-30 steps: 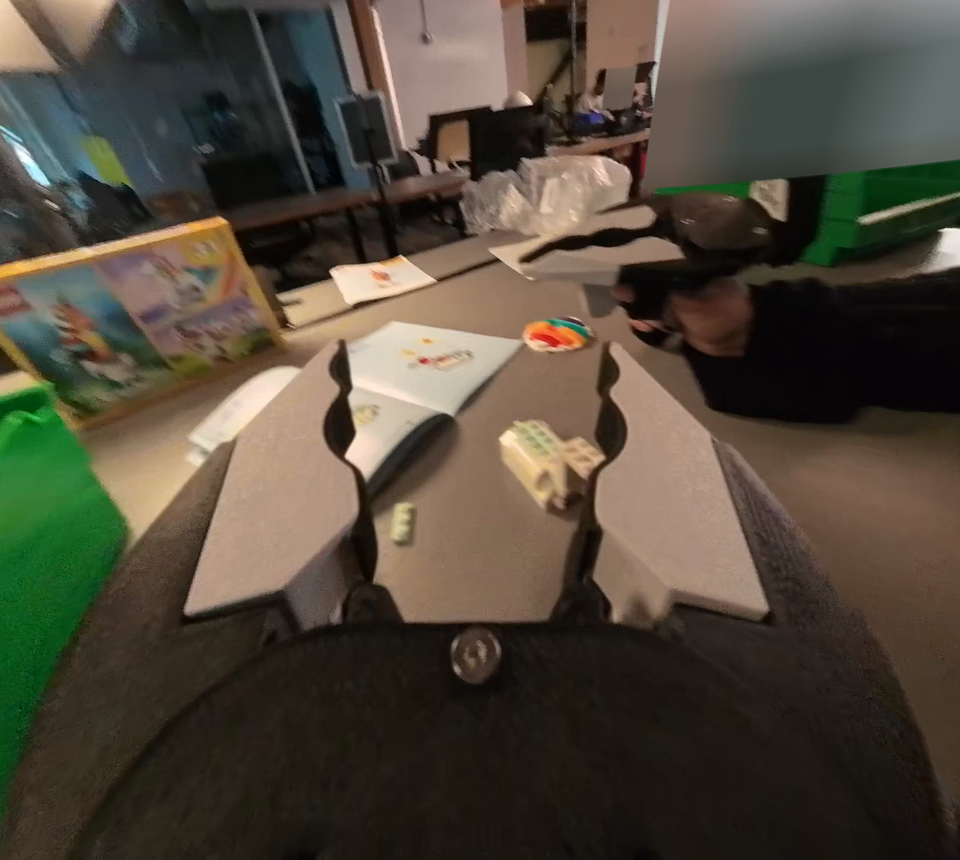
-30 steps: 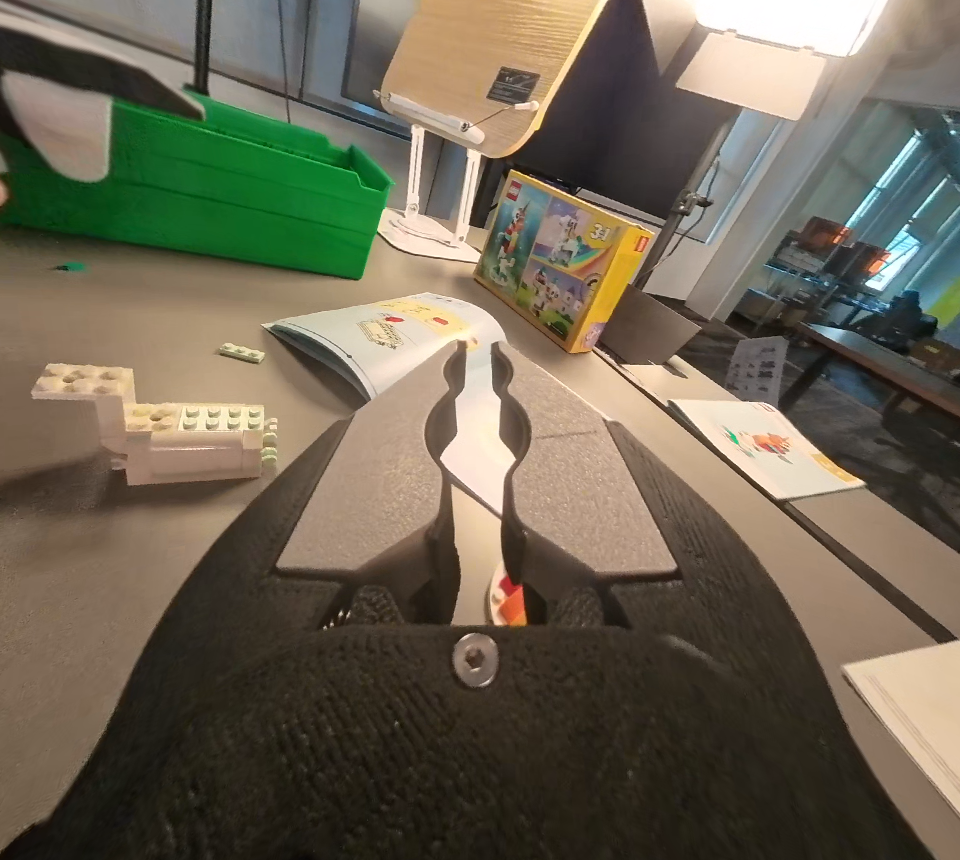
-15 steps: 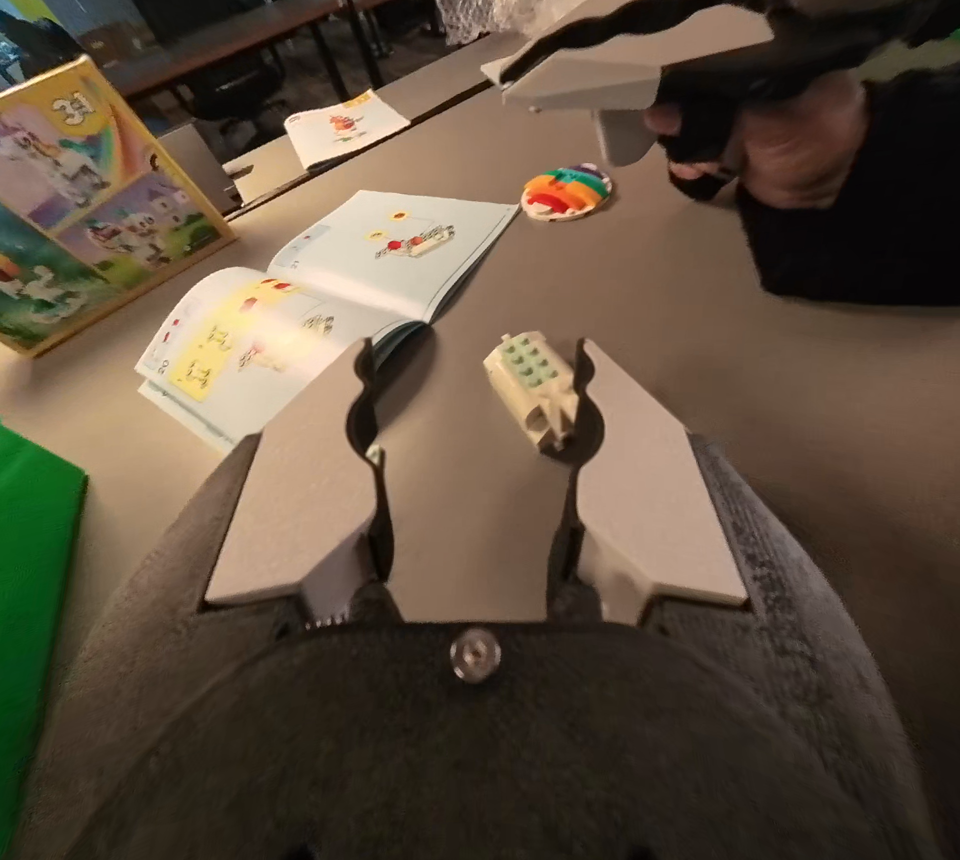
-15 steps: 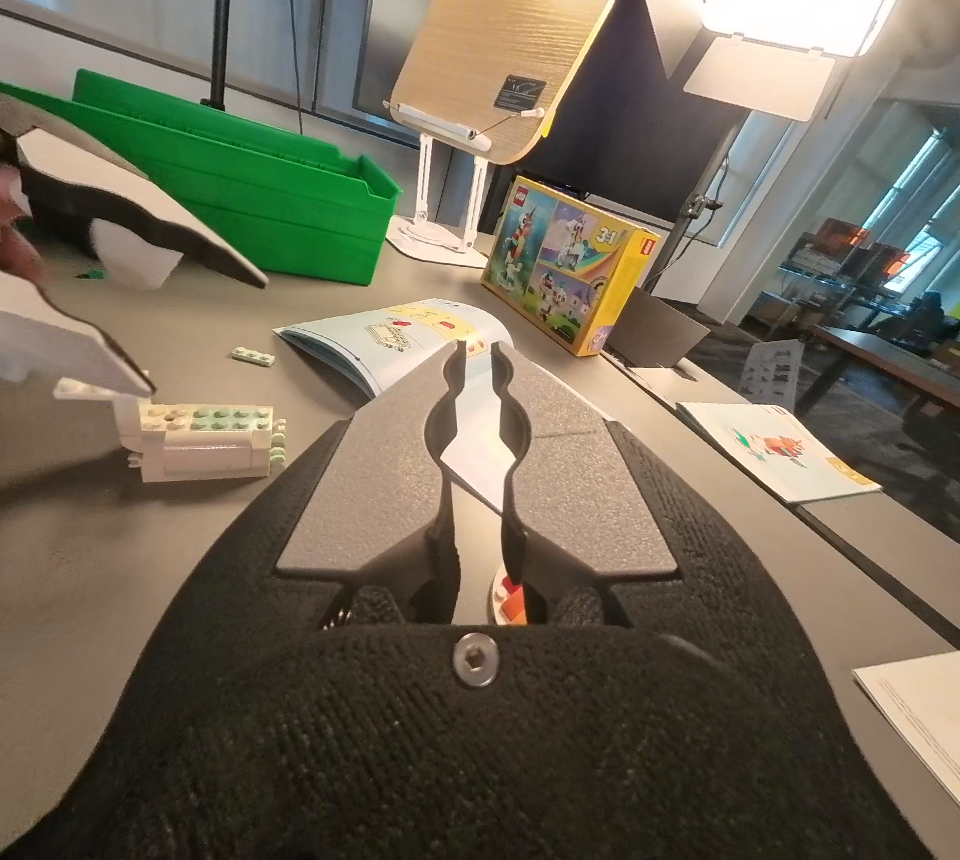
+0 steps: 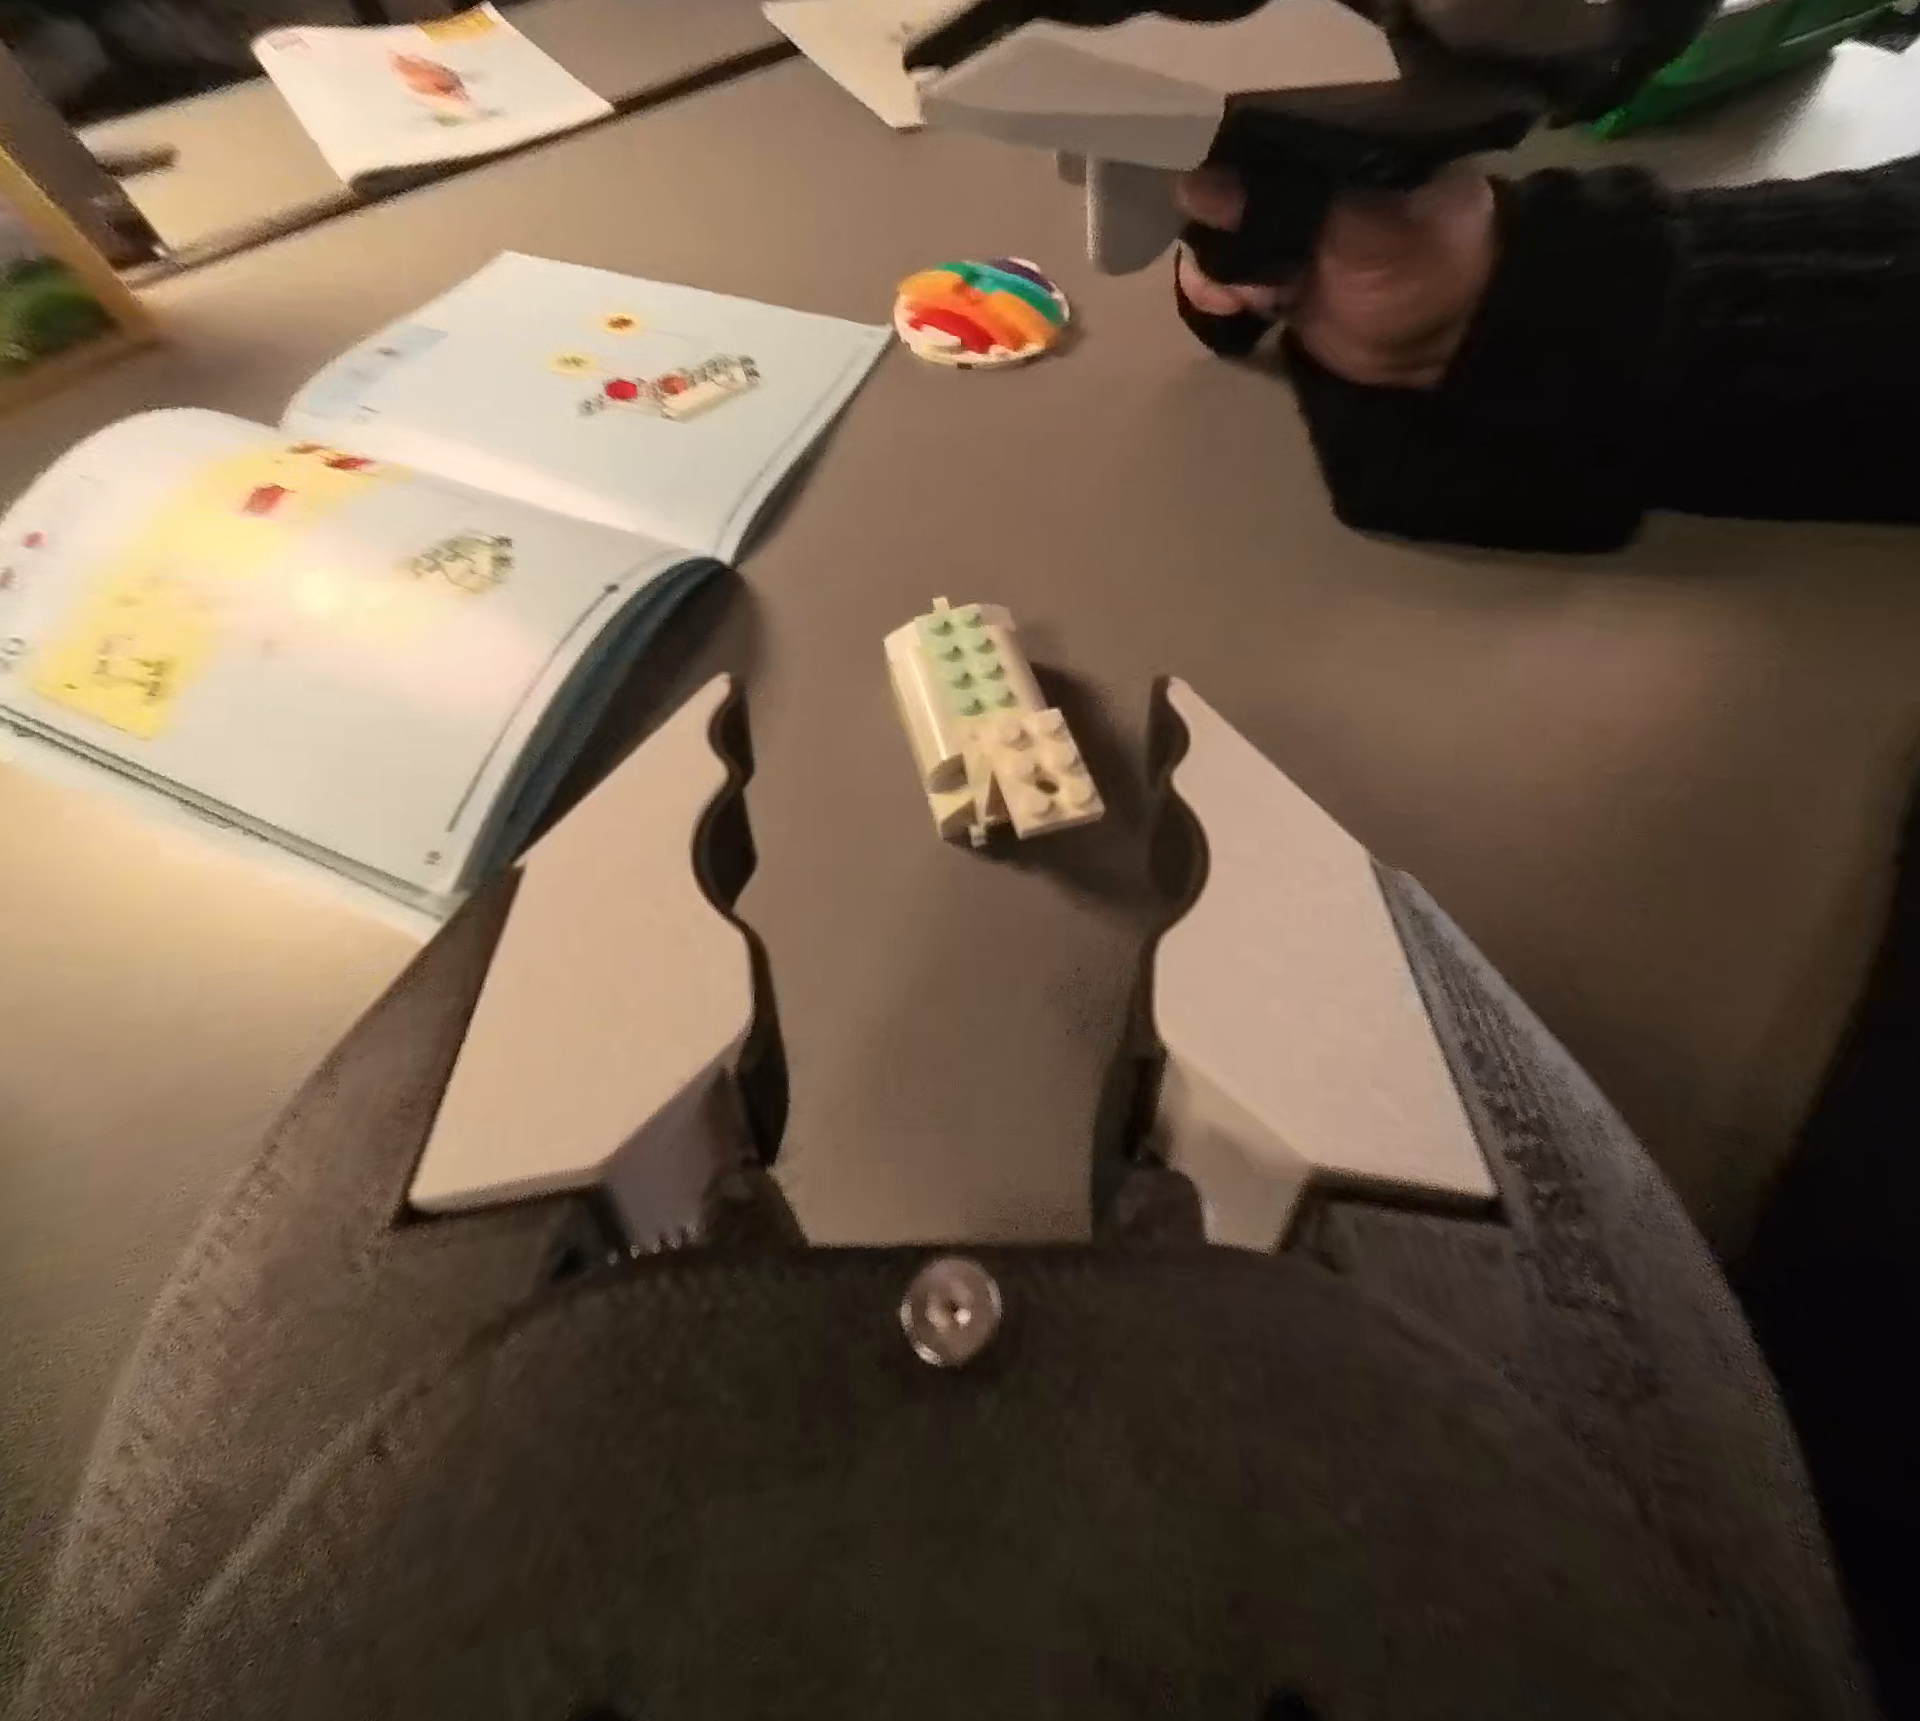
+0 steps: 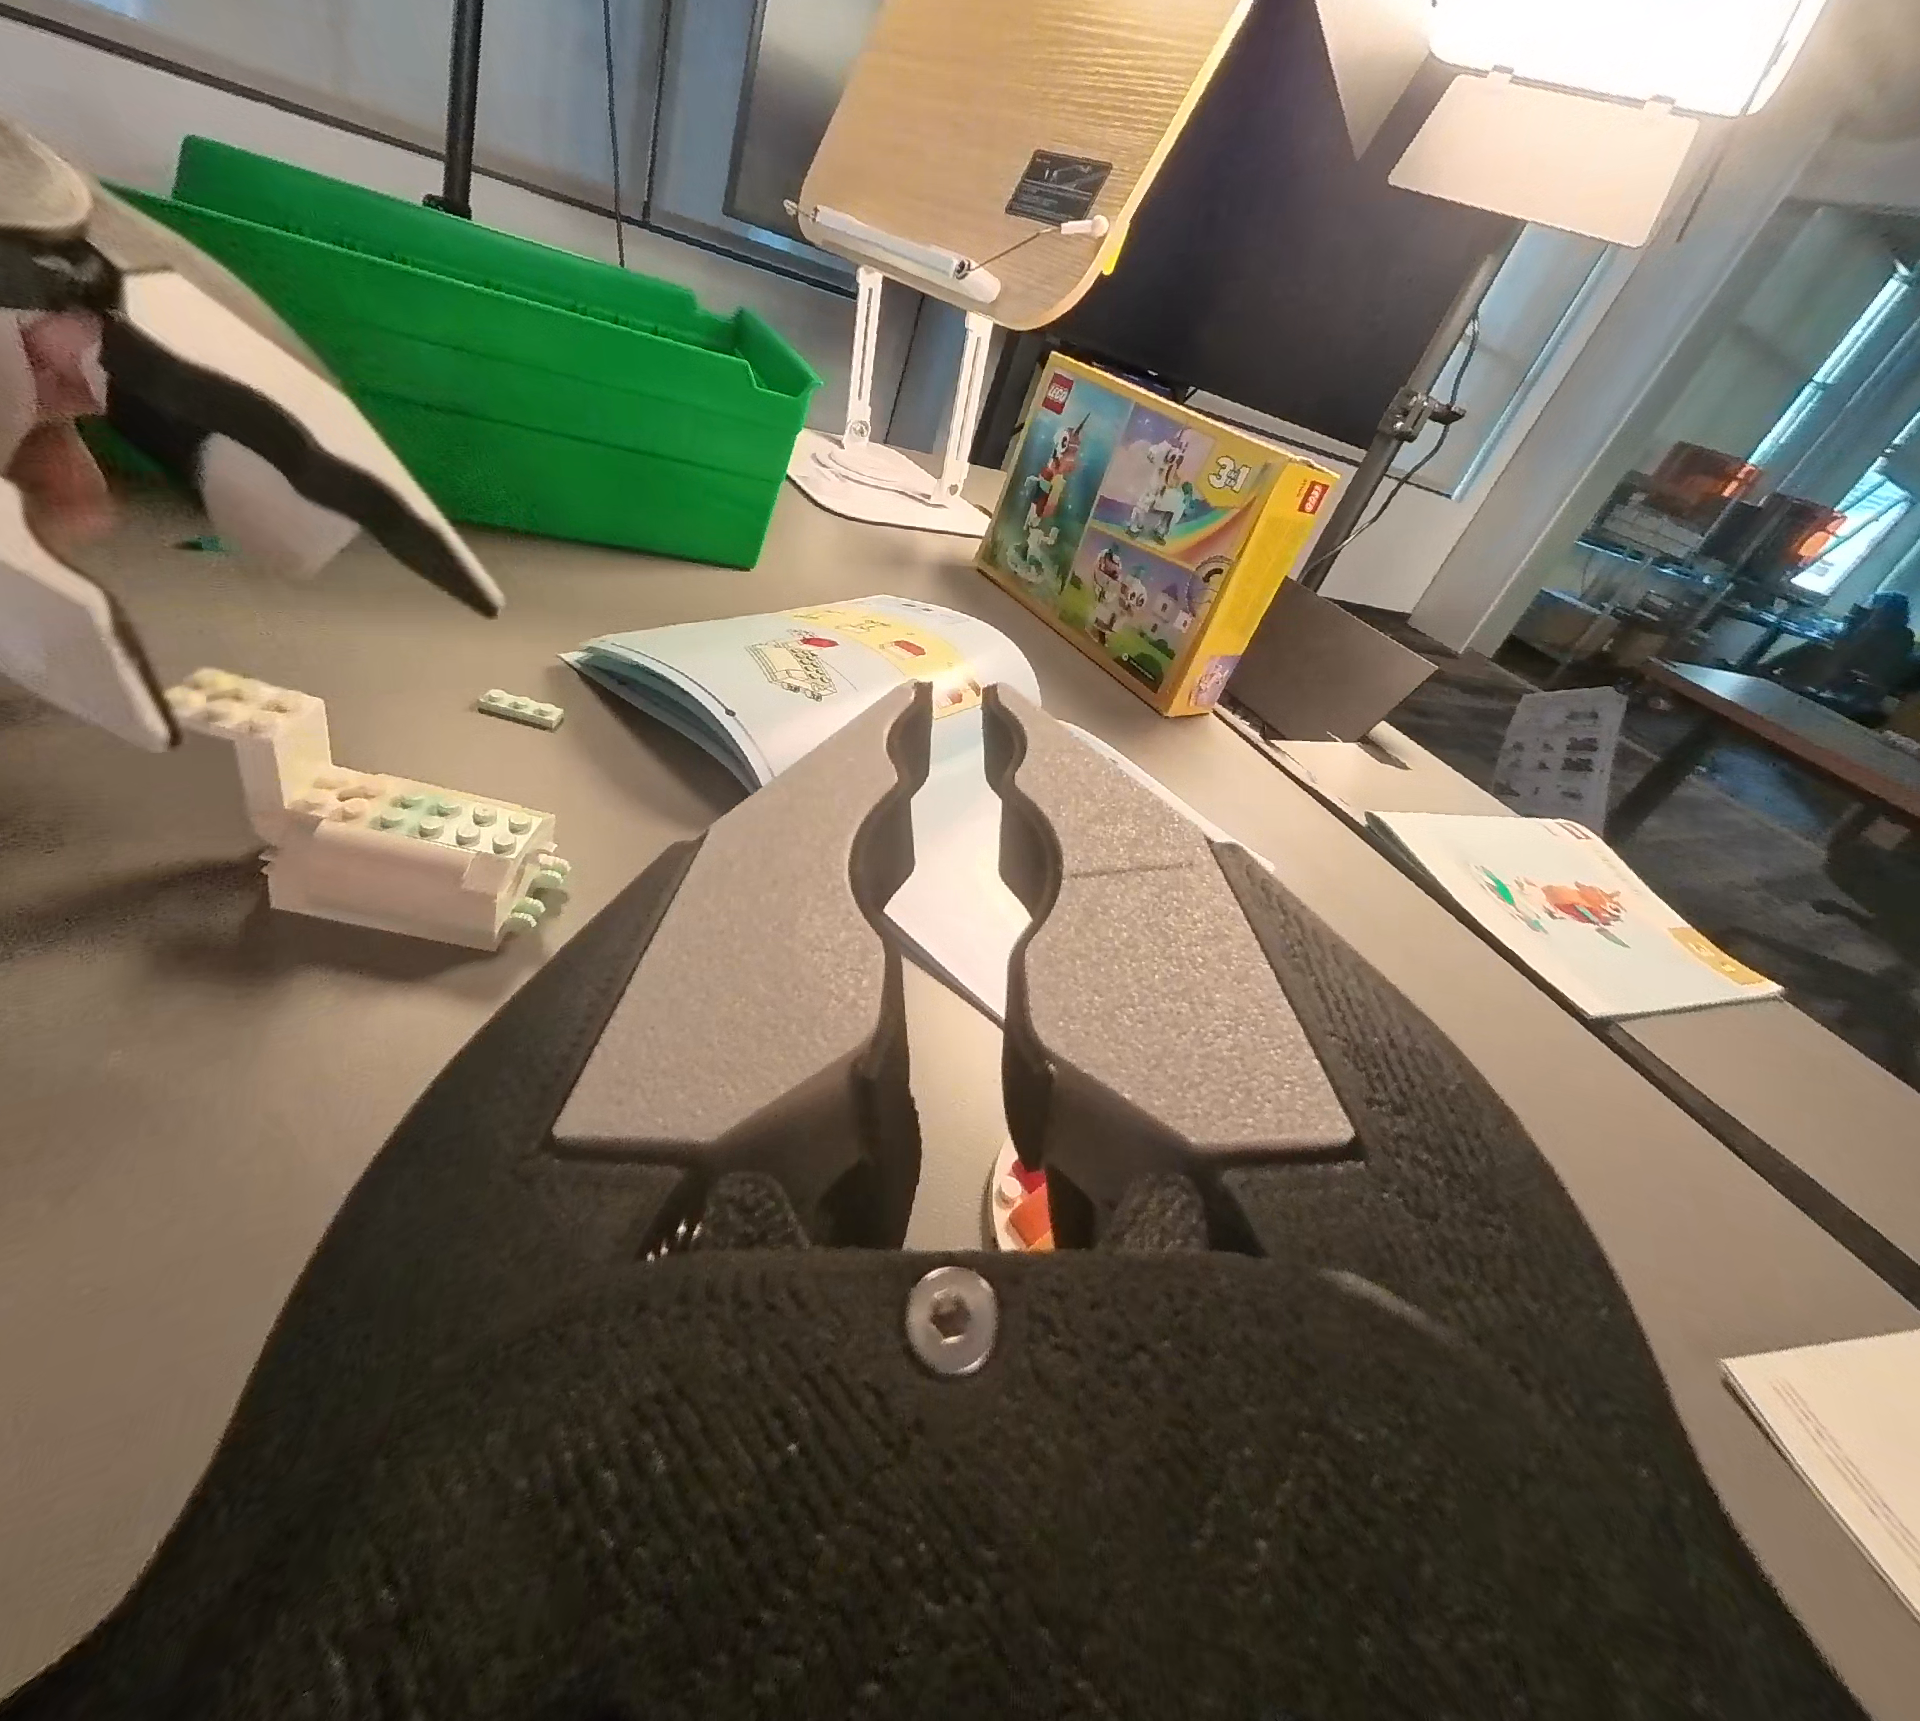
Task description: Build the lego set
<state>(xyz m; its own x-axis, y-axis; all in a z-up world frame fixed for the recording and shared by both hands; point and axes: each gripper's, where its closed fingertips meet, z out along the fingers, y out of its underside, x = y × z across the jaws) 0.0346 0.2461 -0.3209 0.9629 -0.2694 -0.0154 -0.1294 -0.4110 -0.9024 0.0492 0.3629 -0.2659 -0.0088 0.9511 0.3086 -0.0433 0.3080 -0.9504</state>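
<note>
1. The white and pale green lego build [image 5: 987, 721] lay on the grey table [image 5: 1351, 736], with its studs facing up. It had a long low body and a raised white end [image 6: 244, 705].
2. The left gripper [image 5: 945, 705] hung over the build with its jaws spread wide. The build sat in the gap just past the two fingertips [image 5: 727, 705], and nothing was held.
3. In the right wrist view, one tip of the left gripper [image 6: 145, 715] was right at the raised white end. I could not tell if it touched.
4. A small pale green plate [image 6: 523, 708] lay flat on the table near the build, between it and the book.
5. An open instruction book [image 5: 416, 549] lay just beside the build, on the left gripper's left side.
6. A round rainbow lego piece [image 5: 982, 310] sat on the table past the build, near the far corner of the book.
7. The right gripper [image 5: 914, 61] was up in the air above the table, over the rainbow piece. A hand [image 5: 1371, 289] in a black sleeve held it.
8. In its own view, the right gripper [image 6: 951, 700] had its jaws nearly together with only a thin gap between them, and nothing was between them.
9. Farther back stood a yellow lego box [image 6: 1153, 528], a green bin [image 6: 520, 404] and a wooden book stand [image 6: 1029, 113].
10. A second thin booklet [image 6: 1558, 913] lay off to the side on another table top.
</note>
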